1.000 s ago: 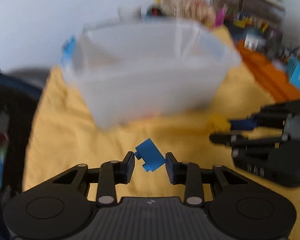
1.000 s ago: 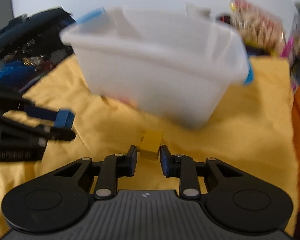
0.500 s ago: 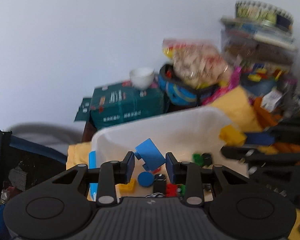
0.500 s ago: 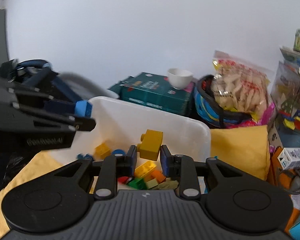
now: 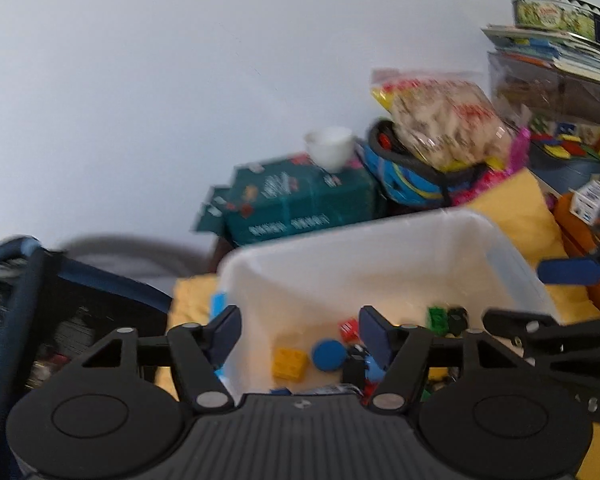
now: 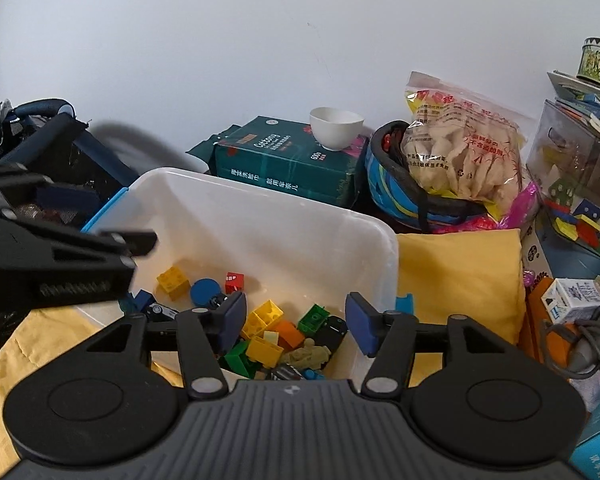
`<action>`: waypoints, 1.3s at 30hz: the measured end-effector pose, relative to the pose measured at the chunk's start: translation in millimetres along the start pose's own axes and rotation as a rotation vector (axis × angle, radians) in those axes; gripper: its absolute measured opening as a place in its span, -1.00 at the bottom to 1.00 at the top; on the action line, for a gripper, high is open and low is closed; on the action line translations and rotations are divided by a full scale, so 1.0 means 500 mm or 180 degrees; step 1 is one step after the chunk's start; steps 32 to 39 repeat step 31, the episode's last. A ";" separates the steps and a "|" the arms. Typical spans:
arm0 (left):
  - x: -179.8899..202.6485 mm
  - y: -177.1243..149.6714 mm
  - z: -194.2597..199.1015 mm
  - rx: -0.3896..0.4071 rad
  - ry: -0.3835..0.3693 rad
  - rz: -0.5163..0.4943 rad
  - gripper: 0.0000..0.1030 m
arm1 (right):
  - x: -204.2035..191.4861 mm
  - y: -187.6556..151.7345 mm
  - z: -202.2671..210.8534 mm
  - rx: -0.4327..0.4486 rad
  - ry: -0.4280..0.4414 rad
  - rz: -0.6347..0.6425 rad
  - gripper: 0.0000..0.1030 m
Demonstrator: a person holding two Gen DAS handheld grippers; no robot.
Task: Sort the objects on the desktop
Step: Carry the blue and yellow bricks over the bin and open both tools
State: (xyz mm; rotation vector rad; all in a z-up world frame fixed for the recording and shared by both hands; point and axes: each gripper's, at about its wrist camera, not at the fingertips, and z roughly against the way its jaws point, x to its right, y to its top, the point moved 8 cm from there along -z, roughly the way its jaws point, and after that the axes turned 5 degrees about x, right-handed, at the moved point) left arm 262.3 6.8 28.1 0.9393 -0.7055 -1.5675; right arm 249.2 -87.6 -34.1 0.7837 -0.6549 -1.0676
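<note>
Both claws hang over the translucent white plastic storage bin [image 6: 284, 216], which stands on a yellow cloth [image 6: 460, 272] and has a light-blue latch at its left rim. The left gripper [image 5: 300, 334], a black two-finger tool with dark-blue pads, has its jaws opening and already spread very wide; nothing sits between its fingers [image 5: 224, 330], and through the gap the bin floor shows, with a yellow studded brick [image 5: 289, 363], a flat blue round disc [image 5: 329, 355], a small red block [image 5: 350, 327] and a green brick [image 5: 436, 314] lying loose on it. The right gripper [image 6: 296, 322], of the same black build with blue pads, also has its jaws opening, parted broadly but less than the left's, and it too holds nothing; its fingers [image 6: 358, 324] touch no piece. Below and between them lies a heap of toy bricks [image 6: 284, 338] in the near corner of the bin: yellow, green, orange and black ones, plus a pale beige figure-like piece. Farther left on the bin floor rest another yellow brick [image 6: 174, 282], the blue disc [image 6: 205, 291] and the red block [image 6: 234, 282]. In the right wrist view the left gripper reaches in from the left edge, above the bin's left wall. Behind the bin stand a dark-green printed carton [image 6: 284, 160] with a white bowl [image 6: 336, 128] on top, and a clear bag of pale crackers [image 6: 460, 152] resting in a blue-and-black helmet.
</note>
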 end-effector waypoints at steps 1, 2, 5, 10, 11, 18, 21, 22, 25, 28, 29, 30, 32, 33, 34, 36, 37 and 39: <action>0.000 0.006 0.010 0.0035 0.0075 -0.0014 0.48 | 0.001 0.003 0.004 0.0003 -0.0005 0.0019 0.25; -0.001 0.011 0.021 0.0072 0.0153 -0.0021 0.55 | 0.001 0.006 0.007 0.0000 -0.0016 0.0049 0.29; -0.004 0.017 0.043 0.0171 0.0247 0.0035 0.67 | -0.004 0.010 0.013 -0.0068 -0.0011 0.0209 0.52; 0.001 0.006 0.028 -0.0080 0.0050 0.0150 0.67 | -0.003 0.013 0.010 -0.0239 -0.0094 0.0388 0.67; 0.002 0.008 0.027 -0.0078 0.0043 0.0160 0.67 | 0.000 0.015 0.008 -0.0269 -0.0097 0.0360 0.68; 0.010 0.019 0.014 -0.0236 -0.0267 0.0570 0.67 | 0.023 0.024 0.011 -0.0359 -0.0184 0.0211 0.71; 0.021 0.017 0.011 -0.0267 -0.0361 0.0557 0.67 | 0.027 0.026 0.014 -0.0356 -0.0196 0.0204 0.72; 0.025 0.017 0.010 -0.0272 -0.0371 0.0531 0.67 | 0.029 0.026 0.015 -0.0354 -0.0197 0.0200 0.72; 0.033 0.017 0.011 -0.0251 -0.0355 0.0459 0.67 | 0.030 0.024 0.016 -0.0351 -0.0182 0.0164 0.72; 0.036 0.020 0.017 -0.0162 -0.0282 0.0346 0.67 | 0.029 0.022 0.016 -0.0349 -0.0163 0.0141 0.72; 0.037 0.022 0.019 -0.0136 -0.0260 0.0298 0.67 | 0.028 0.021 0.016 -0.0353 -0.0160 0.0135 0.72; 0.038 0.023 0.020 -0.0129 -0.0276 0.0286 0.67 | 0.028 0.019 0.016 -0.0358 -0.0157 0.0128 0.72; 0.039 0.023 0.021 -0.0127 -0.0304 0.0295 0.68 | 0.027 0.017 0.016 -0.0358 -0.0153 0.0122 0.72; 0.039 0.023 0.021 -0.0127 -0.0304 0.0295 0.68 | 0.027 0.017 0.016 -0.0358 -0.0153 0.0122 0.72; 0.039 0.023 0.021 -0.0127 -0.0304 0.0295 0.68 | 0.027 0.017 0.016 -0.0358 -0.0153 0.0122 0.72; 0.039 0.023 0.021 -0.0127 -0.0304 0.0295 0.68 | 0.027 0.017 0.016 -0.0358 -0.0153 0.0122 0.72; 0.039 0.023 0.021 -0.0127 -0.0304 0.0295 0.68 | 0.027 0.017 0.016 -0.0358 -0.0153 0.0122 0.72; 0.039 0.023 0.021 -0.0127 -0.0304 0.0295 0.68 | 0.027 0.017 0.016 -0.0358 -0.0153 0.0122 0.72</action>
